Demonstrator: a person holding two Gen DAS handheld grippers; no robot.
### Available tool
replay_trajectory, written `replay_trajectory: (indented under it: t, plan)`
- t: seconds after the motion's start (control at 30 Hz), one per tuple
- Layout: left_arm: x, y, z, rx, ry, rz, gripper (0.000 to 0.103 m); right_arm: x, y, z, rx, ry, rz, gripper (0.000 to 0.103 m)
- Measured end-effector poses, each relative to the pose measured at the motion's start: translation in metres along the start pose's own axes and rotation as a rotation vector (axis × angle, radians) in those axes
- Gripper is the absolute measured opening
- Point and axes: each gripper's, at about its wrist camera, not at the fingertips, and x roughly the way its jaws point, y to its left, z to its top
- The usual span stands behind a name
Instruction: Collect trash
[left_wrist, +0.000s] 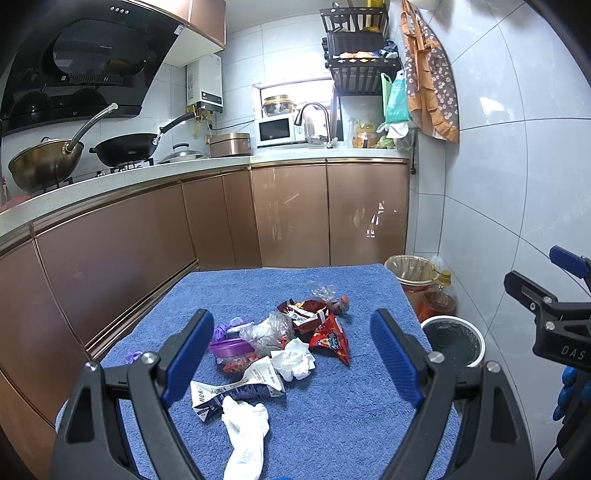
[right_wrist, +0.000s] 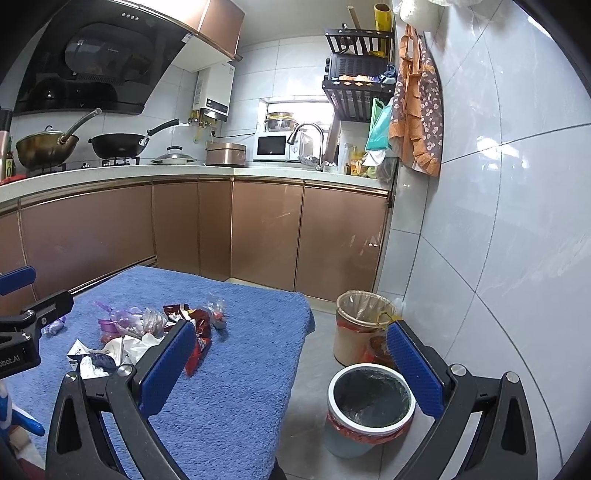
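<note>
A heap of trash lies on a blue towel-covered table (left_wrist: 332, 424): a red snack bag (left_wrist: 332, 341), a crumpled white tissue (left_wrist: 295, 360), a flattened milk carton (left_wrist: 236, 391), a white cloth strip (left_wrist: 245, 432), a purple-lidded tub (left_wrist: 231, 349) and clear wrappers. My left gripper (left_wrist: 291, 354) hovers open above the heap, nothing between its fingers. My right gripper (right_wrist: 291, 354) is open and empty over the table's right edge, beside a white-rimmed bin (right_wrist: 369, 402) with a dark liner. The red snack bag (right_wrist: 199, 347) lies just past its left finger.
A second, beige bin (right_wrist: 360, 325) with a clear liner stands on the floor behind the white-rimmed one, with an oil bottle (left_wrist: 441, 295) next to it. Brown cabinets (left_wrist: 288, 214) and a counter run behind the table. A tiled wall (right_wrist: 498, 258) closes the right side.
</note>
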Motion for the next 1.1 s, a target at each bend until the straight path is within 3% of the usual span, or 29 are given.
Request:
replay_trajectory:
  t: [0.37, 0.67, 0.9, 1.1]
  plan:
    - [0.004, 0.006, 0.000, -0.014, -0.019, 0.023, 0.086, -0.004, 0.002, 0.004, -0.014, -0.030, -0.010, 0.103]
    - [0.003, 0.051, -0.001, -0.059, -0.016, 0.104, 0.086, 0.003, 0.000, 0.008, -0.020, -0.013, -0.010, 0.103]
    - [0.006, 0.095, -0.005, -0.102, 0.025, 0.184, 0.086, 0.023, 0.009, 0.009, 0.001, 0.070, 0.116, 0.103]
    - [0.018, 0.115, -0.030, -0.104, 0.086, 0.155, 0.086, 0.049, 0.022, 0.006, 0.035, 0.164, 0.235, 0.103]
